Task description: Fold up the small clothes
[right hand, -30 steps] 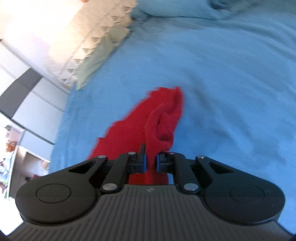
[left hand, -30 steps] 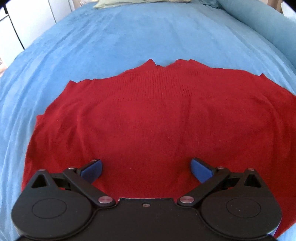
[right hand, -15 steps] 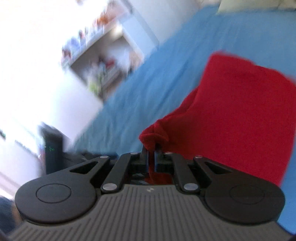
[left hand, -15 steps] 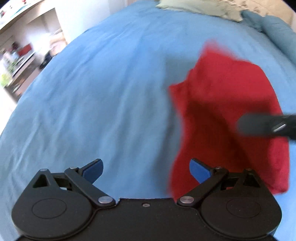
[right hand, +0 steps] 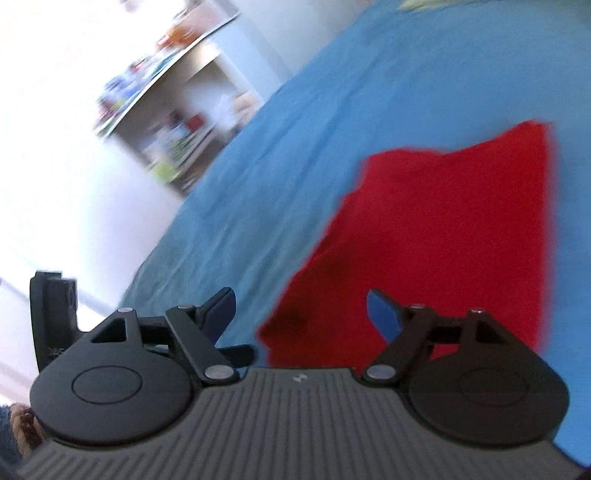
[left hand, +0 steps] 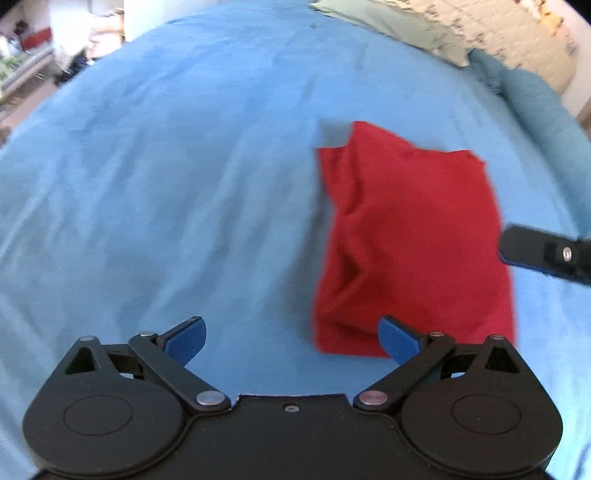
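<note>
A red knit sweater (left hand: pixel 410 236) lies folded into a narrow rectangle on the blue bedspread (left hand: pixel 166 166). It also shows in the right wrist view (right hand: pixel 443 240). My left gripper (left hand: pixel 291 338) is open and empty, just in front of the sweater's near left corner. My right gripper (right hand: pixel 301 310) is open and empty, hovering at the sweater's near edge. In the left wrist view the right gripper (left hand: pixel 546 254) pokes in from the right edge beside the sweater. Part of the left gripper (right hand: pixel 51 314) shows at the left of the right wrist view.
A pale green pillow (left hand: pixel 388 22) and a blue bolster (left hand: pixel 543 103) lie at the head of the bed. Cluttered white shelves (right hand: pixel 166 110) stand beyond the bed's far side. Bare bedspread spreads left of the sweater.
My right gripper carried the sweater's side across, folding it in half, then opened and let go. My left gripper swung left, staying open.
</note>
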`<action>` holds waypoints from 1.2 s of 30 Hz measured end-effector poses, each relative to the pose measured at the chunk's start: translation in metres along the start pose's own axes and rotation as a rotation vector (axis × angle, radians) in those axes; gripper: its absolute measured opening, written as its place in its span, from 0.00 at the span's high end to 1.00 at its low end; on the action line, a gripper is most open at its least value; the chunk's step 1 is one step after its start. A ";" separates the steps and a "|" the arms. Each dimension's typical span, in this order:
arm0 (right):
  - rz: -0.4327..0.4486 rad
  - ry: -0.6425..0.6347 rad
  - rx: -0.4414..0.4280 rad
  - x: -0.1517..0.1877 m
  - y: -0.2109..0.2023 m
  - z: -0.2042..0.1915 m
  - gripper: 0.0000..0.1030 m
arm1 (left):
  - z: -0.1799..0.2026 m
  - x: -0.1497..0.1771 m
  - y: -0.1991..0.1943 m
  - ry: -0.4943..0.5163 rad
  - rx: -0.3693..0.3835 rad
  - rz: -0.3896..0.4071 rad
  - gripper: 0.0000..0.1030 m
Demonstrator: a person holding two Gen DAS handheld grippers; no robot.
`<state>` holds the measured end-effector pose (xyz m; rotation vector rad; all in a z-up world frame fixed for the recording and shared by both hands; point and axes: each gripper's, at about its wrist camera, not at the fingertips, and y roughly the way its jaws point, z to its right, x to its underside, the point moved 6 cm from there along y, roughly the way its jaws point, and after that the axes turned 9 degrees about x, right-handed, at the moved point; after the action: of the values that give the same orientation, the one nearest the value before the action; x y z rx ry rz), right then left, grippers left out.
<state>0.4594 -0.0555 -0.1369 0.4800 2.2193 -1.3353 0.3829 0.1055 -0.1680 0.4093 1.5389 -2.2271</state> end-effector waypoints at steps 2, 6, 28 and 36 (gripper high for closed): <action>0.030 -0.015 0.124 0.005 -0.021 0.018 0.09 | 0.007 -0.004 0.003 0.001 0.038 -0.013 0.04; 0.009 -0.100 0.324 0.033 -0.038 0.041 0.09 | 0.022 -0.009 0.015 0.013 0.063 -0.036 0.11; -0.039 -0.360 0.538 0.092 0.001 0.047 0.50 | 0.038 -0.033 0.020 -0.005 0.099 -0.074 0.89; -0.008 -0.372 0.549 0.088 -0.008 0.045 0.76 | 0.041 -0.037 0.010 -0.007 0.124 -0.063 0.91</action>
<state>0.3943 -0.0953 -0.1998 0.3687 1.5481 -1.8689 0.4192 0.0697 -0.1450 0.3933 1.4336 -2.3773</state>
